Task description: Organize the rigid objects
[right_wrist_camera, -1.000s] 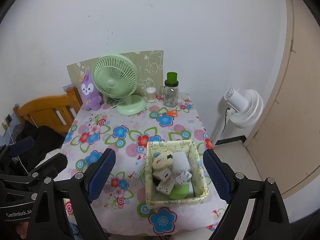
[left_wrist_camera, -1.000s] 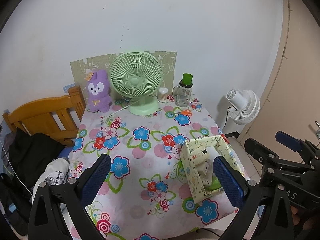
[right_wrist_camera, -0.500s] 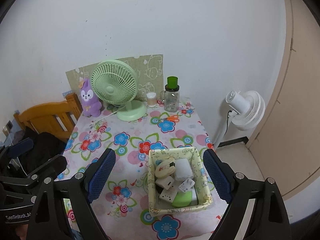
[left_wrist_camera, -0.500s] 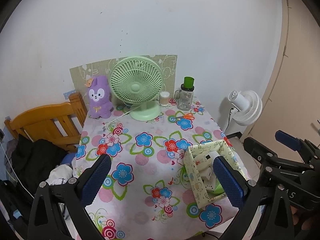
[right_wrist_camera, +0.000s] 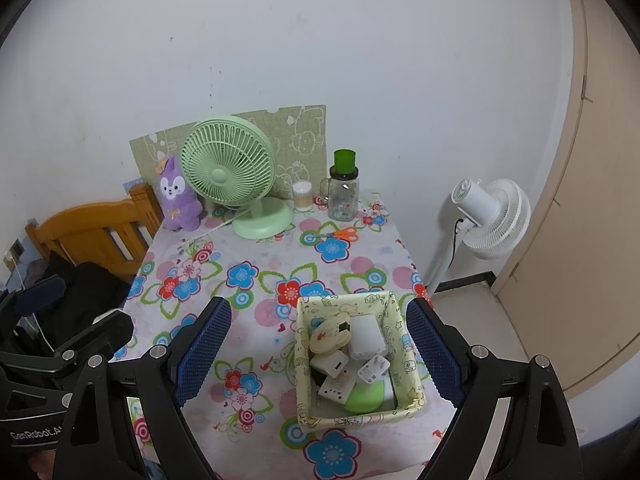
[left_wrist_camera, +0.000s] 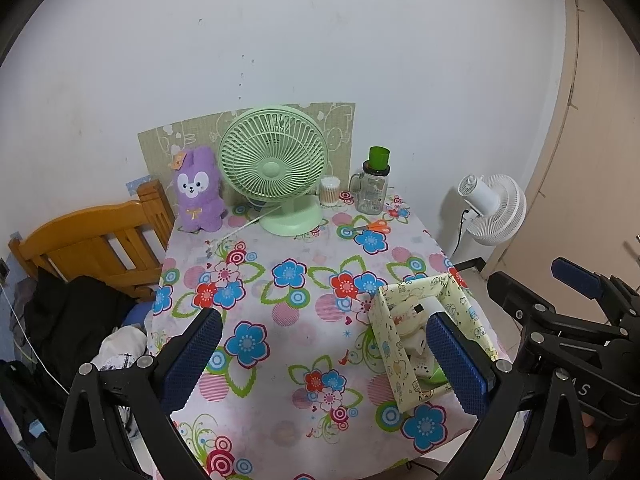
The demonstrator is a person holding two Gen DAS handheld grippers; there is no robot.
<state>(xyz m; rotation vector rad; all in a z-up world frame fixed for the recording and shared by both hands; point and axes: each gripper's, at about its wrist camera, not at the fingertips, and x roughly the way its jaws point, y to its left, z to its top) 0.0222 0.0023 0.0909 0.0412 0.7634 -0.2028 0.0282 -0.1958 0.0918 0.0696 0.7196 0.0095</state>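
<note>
The right gripper [right_wrist_camera: 318, 354] hung above the near right part of the table w/ its blue pads wide apart, nothing pressed between them; the left gripper [left_wrist_camera: 328, 358] likewise stood wide open & empty over the near middle of the cloth. In the right wrist view the patterned fabric basket [right_wrist_camera: 407, 374] sat framed between the right pads, apart from both, near the table's front right corner. Inside it lay the rigid bits, piled & touching: a cream oval case [right_wrist_camera: 330, 335] at upper left, a white block [right_wrist_camera: 366, 338] beside it, white plug adapters [right_wrist_camera: 335, 364] below, & a green oval item [right_wrist_camera: 363, 397] at the near wall. In the left wrist view the same basket [left_wrist_camera: 386, 344] was partly behind the left gripper's right pad, at the table's right edge. Around it the floral tablecloth [right_wrist_camera: 256, 280] was bare up to the far end, where stood a green desk fan [right_wrist_camera: 232, 176], a purple plush rabbit [right_wrist_camera: 178, 196] left of it, a cotton-swab tub [right_wrist_camera: 302, 196] & a glass jar w/ green cap [right_wrist_camera: 344, 190] to its right, w/ orange scissors [right_wrist_camera: 344, 233] lying flat in front of the jar. Off the table: a white floor fan [right_wrist_camera: 490, 220] on the right, a wooden bed frame [right_wrist_camera: 92, 232] on the left.
</note>
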